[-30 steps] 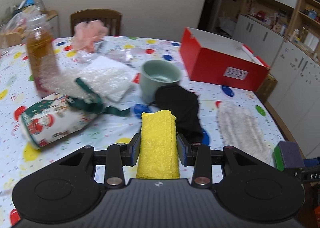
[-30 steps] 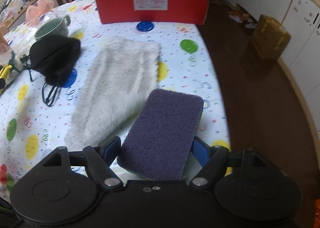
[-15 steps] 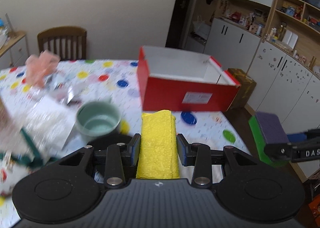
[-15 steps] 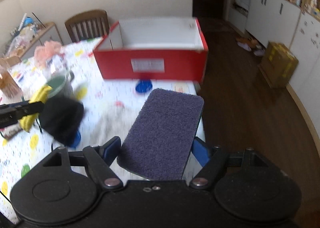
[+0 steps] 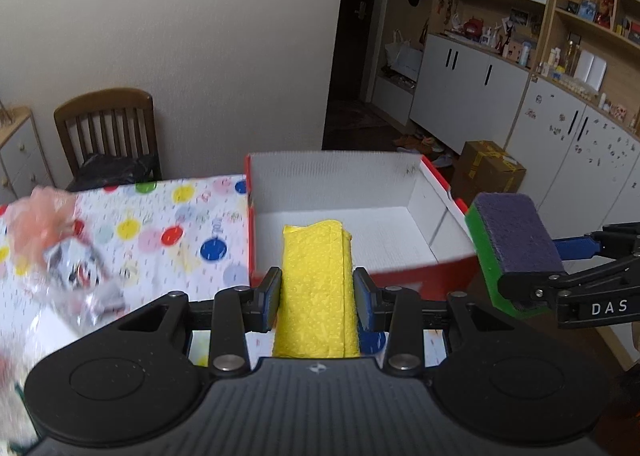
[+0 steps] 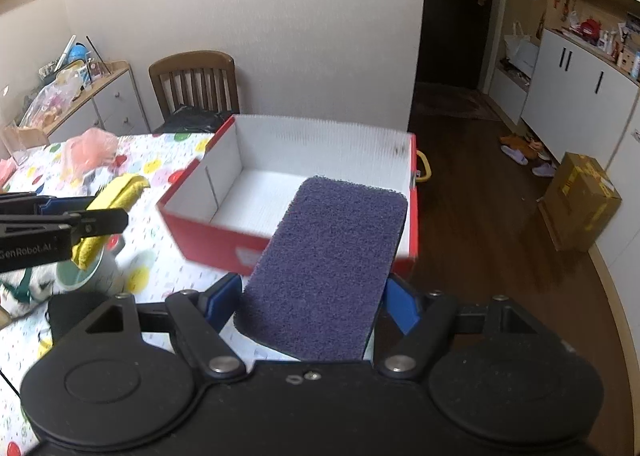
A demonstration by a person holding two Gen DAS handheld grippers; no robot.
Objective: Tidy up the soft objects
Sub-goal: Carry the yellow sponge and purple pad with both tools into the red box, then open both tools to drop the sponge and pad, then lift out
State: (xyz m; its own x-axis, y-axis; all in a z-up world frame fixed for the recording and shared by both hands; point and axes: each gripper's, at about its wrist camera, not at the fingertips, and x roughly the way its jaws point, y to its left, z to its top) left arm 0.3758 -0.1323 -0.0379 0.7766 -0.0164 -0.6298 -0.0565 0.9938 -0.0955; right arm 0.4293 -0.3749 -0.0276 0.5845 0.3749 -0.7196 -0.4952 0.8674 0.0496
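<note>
- Left gripper (image 5: 316,292): fingers (image 5: 269,298) clamped on a folded yellow cloth (image 5: 316,284), one pad against each long side. The cloth stands out forward past the pads, its far end over the near part of the red box (image 5: 360,276).
- Right gripper (image 6: 316,296): fingers (image 6: 402,306) set wide and pressed on the long edges of a purple scouring sponge (image 6: 328,268). The left wrist view shows a green layer under the purple face.
- The sponge is carried above the box's near right corner, clear of the table (image 5: 160,232).
- Red box: open at the top, white inside, nothing seen lying in it. It stands at the right end of the table, a wooden chair (image 6: 196,82) beyond the far left.
- Table, under a spotted cover: a pink soft item (image 6: 92,152) at far left; a pale green mug (image 6: 88,272) and a black fabric item (image 6: 72,312) near the left gripper. These are blurred; the black item's kind cannot be told with certainty.
- A cardboard carton (image 6: 580,200) sits on the floor at right.
</note>
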